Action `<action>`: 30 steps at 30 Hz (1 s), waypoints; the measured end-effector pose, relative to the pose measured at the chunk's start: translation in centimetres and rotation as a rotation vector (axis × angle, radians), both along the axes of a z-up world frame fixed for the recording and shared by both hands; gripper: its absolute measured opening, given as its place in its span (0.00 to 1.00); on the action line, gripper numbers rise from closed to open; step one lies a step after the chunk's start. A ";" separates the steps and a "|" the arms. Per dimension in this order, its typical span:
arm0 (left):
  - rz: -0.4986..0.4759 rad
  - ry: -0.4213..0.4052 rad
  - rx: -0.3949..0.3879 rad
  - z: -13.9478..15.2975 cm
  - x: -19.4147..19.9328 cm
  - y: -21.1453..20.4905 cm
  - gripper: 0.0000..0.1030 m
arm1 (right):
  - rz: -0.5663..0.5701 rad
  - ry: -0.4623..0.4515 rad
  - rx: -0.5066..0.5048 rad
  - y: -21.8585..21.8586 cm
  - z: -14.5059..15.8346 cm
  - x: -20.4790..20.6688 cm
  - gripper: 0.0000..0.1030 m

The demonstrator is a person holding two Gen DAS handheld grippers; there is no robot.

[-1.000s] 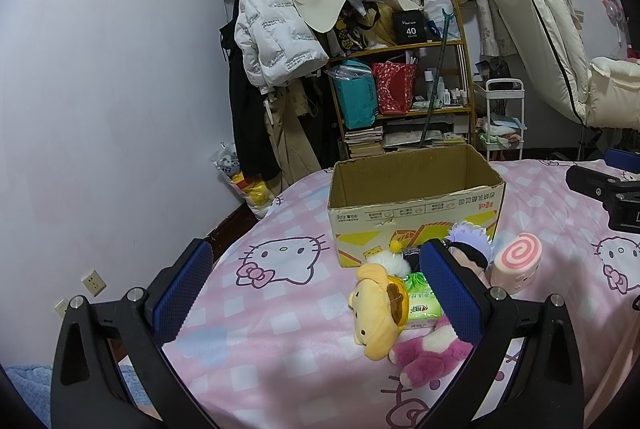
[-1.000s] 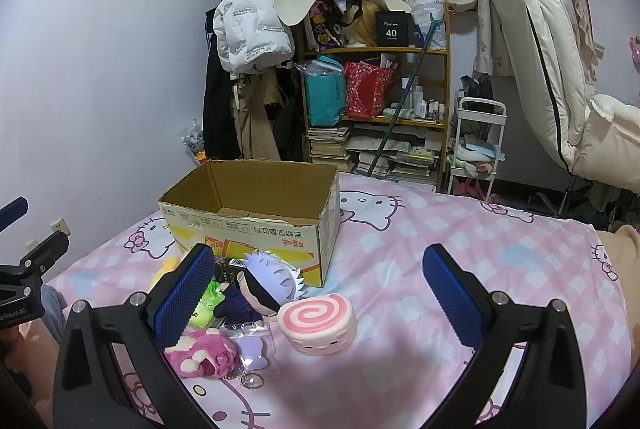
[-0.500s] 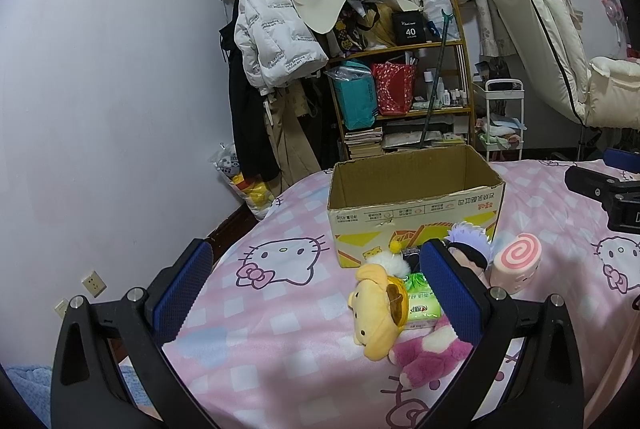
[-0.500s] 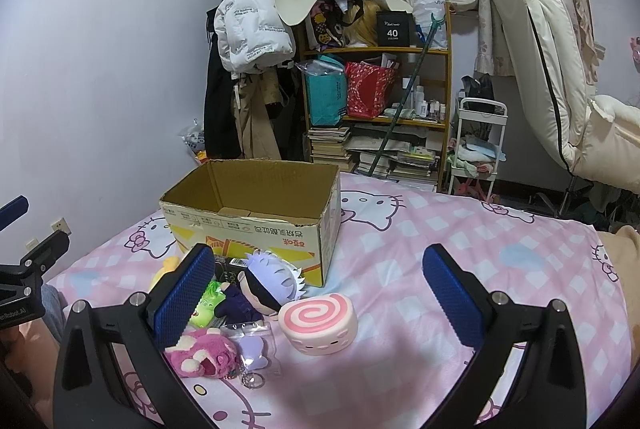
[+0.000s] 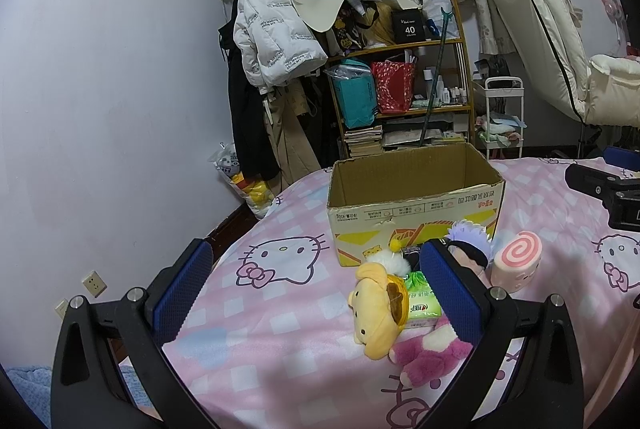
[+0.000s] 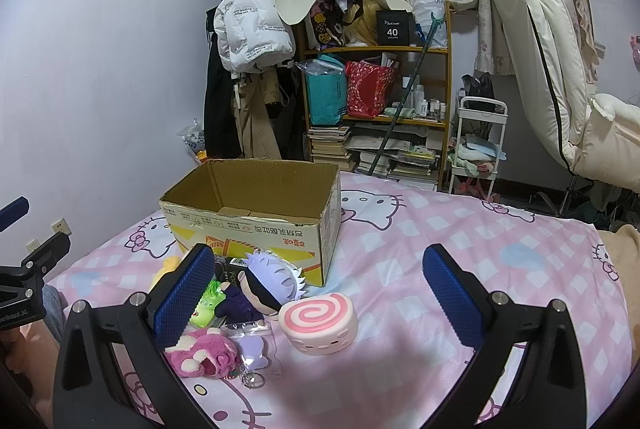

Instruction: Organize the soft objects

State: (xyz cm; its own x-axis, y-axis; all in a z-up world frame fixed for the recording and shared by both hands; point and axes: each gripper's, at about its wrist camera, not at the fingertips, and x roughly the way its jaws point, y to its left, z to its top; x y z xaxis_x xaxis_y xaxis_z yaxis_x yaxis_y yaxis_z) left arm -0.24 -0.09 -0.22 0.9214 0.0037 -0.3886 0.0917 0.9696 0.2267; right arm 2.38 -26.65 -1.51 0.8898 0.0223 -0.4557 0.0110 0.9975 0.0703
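An open cardboard box (image 5: 416, 205) (image 6: 256, 225) stands on the pink bed. In front of it lie a yellow plush (image 5: 376, 313), a green tissue pack (image 5: 422, 303), a pink plush (image 5: 428, 353) (image 6: 202, 353), a white-haired doll (image 6: 272, 283) (image 5: 468, 241) and a pink swirl roll (image 6: 318, 321) (image 5: 516, 261). My left gripper (image 5: 316, 293) is open and empty, held above the bed left of the toys. My right gripper (image 6: 320, 297) is open and empty, just above the swirl roll.
The pink Hello Kitty bedspread (image 6: 440, 253) covers the bed. A cluttered shelf (image 6: 380, 101), hanging coats (image 6: 248, 29) and a white cart (image 6: 476, 149) stand behind. A cream chair (image 6: 560, 69) is at the right. The bed's left edge drops to the floor (image 5: 232, 229).
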 end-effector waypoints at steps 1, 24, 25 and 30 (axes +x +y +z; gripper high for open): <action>0.000 0.001 -0.001 0.0 0.0 0.0 0.99 | 0.000 0.000 0.000 0.0 0.0 0.0 1.00; -0.119 0.125 0.062 -1.7 1.6 -3.4 0.99 | -0.038 0.099 0.107 -1.6 -2.0 1.9 1.00; -0.126 0.133 0.068 -1.8 1.8 -3.7 0.99 | -0.037 0.103 0.112 -1.7 -1.9 2.1 1.00; -0.156 0.184 0.079 -2.4 2.9 -5.0 0.99 | -0.001 0.123 0.114 -2.2 -1.9 3.8 1.00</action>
